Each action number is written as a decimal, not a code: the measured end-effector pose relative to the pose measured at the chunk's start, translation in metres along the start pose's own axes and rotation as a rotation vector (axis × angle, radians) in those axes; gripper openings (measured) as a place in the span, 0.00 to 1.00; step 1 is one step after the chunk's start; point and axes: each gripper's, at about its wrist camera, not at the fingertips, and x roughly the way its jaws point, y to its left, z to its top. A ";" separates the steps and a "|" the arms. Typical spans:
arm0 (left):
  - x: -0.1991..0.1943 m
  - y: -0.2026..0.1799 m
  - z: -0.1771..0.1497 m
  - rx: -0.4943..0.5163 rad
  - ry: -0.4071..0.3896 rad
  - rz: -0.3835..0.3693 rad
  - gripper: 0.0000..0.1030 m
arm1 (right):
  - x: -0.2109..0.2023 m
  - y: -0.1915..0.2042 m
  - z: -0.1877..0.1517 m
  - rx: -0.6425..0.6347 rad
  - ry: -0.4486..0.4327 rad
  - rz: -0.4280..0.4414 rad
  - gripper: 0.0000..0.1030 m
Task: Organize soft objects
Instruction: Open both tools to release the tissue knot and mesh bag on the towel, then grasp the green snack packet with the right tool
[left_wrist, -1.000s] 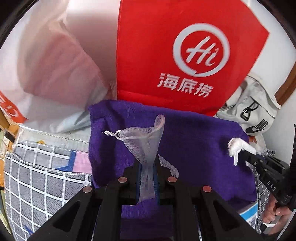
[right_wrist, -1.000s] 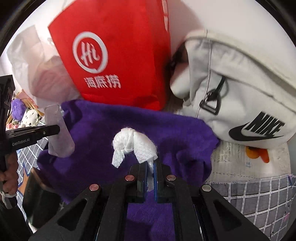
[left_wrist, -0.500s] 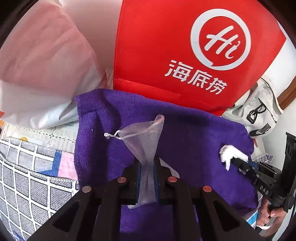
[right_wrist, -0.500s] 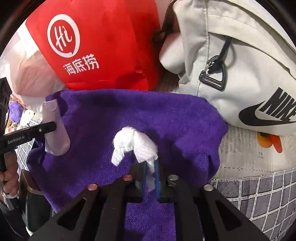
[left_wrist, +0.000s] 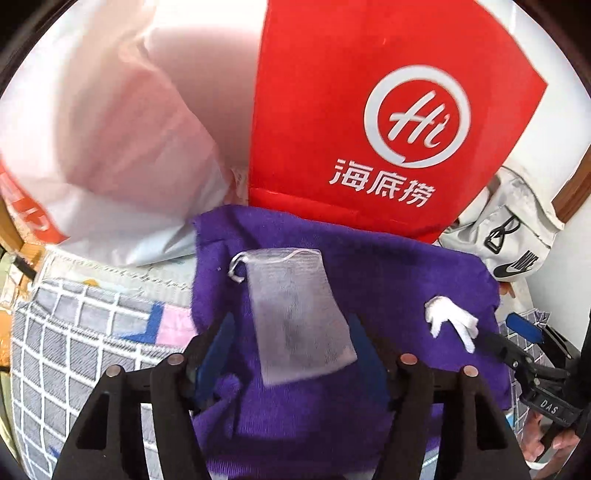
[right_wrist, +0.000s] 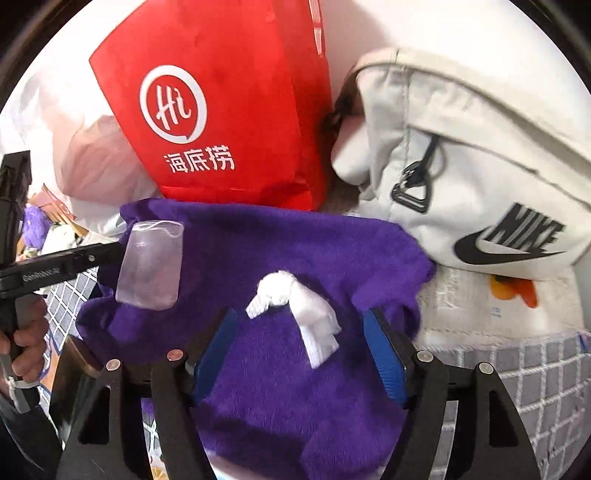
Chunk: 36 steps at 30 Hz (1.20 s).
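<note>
A purple towel (left_wrist: 369, 280) (right_wrist: 295, 251) is spread in front of the bags. On its left part lies a see-through mesh drawstring pouch (left_wrist: 299, 314) (right_wrist: 151, 266), flat between the jaws of my left gripper (left_wrist: 290, 326). Those jaws are opening and the blue pads stand clear of the pouch. A white knotted cloth (right_wrist: 295, 306) (left_wrist: 448, 321) rests on the towel's right part, between the jaws of my right gripper (right_wrist: 301, 315). These are opening too, with neither pad touching the cloth.
A red paper bag (left_wrist: 388, 122) with a white logo stands just behind the towel. A white sports bag (right_wrist: 480, 166) sits to its right, a white plastic bag (left_wrist: 110, 147) to its left. Grey checked fabric (left_wrist: 74, 350) covers the surface around.
Both grippers have gone from shut to open. The pouch and the knotted cloth, held upright before, have dropped out of the pads and lie on the towel.
</note>
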 end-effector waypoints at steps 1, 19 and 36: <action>-0.006 0.000 -0.003 -0.003 -0.006 0.009 0.61 | -0.005 0.004 -0.003 -0.009 -0.001 -0.007 0.70; -0.121 0.041 -0.110 -0.054 -0.046 -0.005 0.61 | -0.103 0.080 -0.115 -0.097 0.019 0.127 0.67; -0.161 0.040 -0.203 -0.059 -0.023 -0.022 0.61 | -0.138 0.094 -0.233 -0.242 0.030 0.149 0.67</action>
